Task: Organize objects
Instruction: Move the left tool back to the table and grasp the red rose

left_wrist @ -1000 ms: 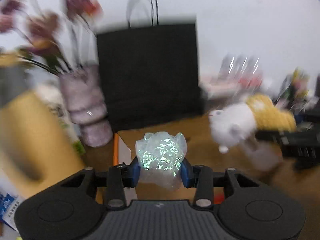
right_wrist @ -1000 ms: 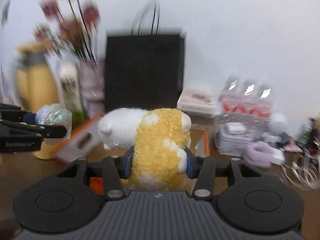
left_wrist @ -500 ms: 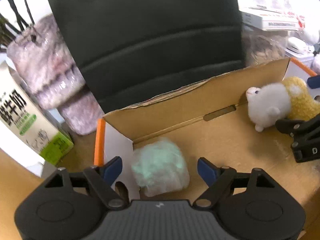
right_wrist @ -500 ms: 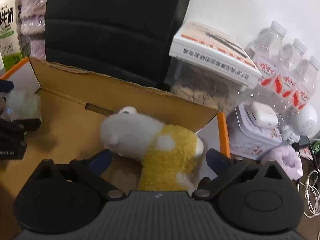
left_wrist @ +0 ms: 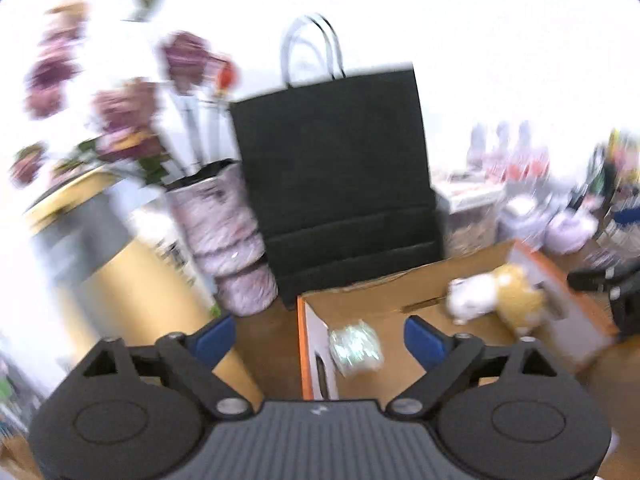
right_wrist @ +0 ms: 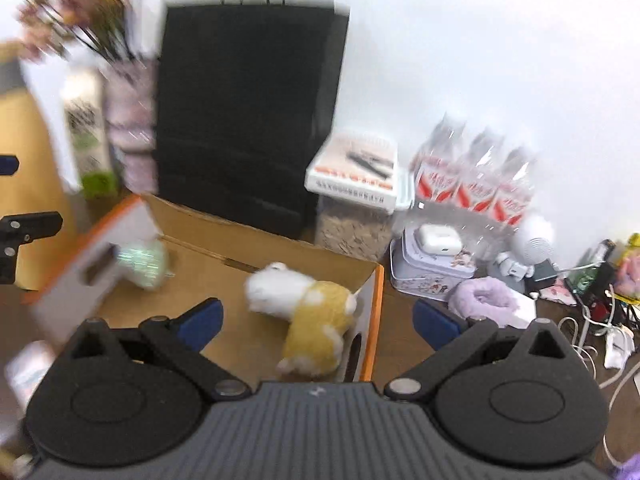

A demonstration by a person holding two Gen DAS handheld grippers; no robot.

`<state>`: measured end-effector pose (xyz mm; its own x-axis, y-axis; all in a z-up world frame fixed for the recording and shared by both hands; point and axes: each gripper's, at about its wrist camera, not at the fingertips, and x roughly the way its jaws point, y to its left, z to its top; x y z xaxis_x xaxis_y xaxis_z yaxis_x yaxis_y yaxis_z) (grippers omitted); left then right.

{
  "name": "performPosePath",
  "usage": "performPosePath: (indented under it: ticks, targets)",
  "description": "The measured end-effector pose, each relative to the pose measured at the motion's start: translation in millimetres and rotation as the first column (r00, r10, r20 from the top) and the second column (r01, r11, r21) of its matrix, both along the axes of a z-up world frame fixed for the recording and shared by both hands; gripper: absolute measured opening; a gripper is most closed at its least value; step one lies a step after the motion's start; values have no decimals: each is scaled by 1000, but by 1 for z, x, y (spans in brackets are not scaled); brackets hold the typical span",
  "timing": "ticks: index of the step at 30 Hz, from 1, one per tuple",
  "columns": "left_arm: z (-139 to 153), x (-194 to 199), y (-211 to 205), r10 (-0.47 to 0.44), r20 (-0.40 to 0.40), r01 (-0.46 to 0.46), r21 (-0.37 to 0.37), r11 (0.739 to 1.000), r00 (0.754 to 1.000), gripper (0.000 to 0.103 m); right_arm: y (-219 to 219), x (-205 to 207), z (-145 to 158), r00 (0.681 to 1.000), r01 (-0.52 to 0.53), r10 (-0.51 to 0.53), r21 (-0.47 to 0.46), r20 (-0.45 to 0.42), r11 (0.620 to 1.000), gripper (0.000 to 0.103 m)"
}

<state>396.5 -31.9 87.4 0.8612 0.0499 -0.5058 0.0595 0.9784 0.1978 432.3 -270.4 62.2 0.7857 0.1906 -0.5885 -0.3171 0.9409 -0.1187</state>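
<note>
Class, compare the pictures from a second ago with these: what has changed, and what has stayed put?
Both grippers let go and pulled back, open: the left gripper left the shiny wrapped bundle in the cardboard box, the right gripper the plush toy. The black bag stayed.

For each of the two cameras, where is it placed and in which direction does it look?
Left wrist: sits on the left claw, open, looking forward over the cardboard box toward the black bag.
Right wrist: sits on the right claw, open, looking at the plush toy in the box; the left claw shows at the left edge.
Shared: box, plush toy, shiny wrapped ball, black bag.
</note>
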Motion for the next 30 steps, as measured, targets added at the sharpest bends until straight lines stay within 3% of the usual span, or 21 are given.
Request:
performPosePath:
  ticks: [3, 6, 11, 14, 17, 22, 27, 30]
  targets:
    - [-5, -80, 3, -59, -5, 57, -126, 990, 998, 94, -11, -86, -1, 997, -36, 32, 51, 71, 998, 103]
    - [-29, -165, 1, -132, -9, 127, -219, 967, 991, 95, -22, -182, -18, 992, -70, 57, 120, 115, 990, 103]
    - [-68, -293, 1, -134, 15, 133, -247, 960, 991, 95, -44, -317, -63, 1000, 0, -11, 359, 28, 933, 103]
    - [-83, -326, 3, -100, -35, 89, -237, 968, 994, 95, -41, -361, -85, 999, 13, 0, 305, -43, 952, 103]
    - [-87, -343, -1, -79, 3, 79, -192, 978, 997, 94, -33, -378, -88, 999, 29, -26, 192, -18, 981, 103]
    - [-81, -356, -3, -81, 93, 97, -185, 978, 992, 94, -22, -384, -72, 996, 47, -63, 217, 66, 975, 103]
    - [-101, -349, -11, -132, 78, 144, -180, 973, 988, 94, -17, -380, -91, 994, 60, -78, 225, 74, 973, 103]
    - [-121, -324, -20, -163, 21, 165, -181, 970, 986, 91, -14, -366, -103, 994, 77, -91, 214, 55, 974, 103]
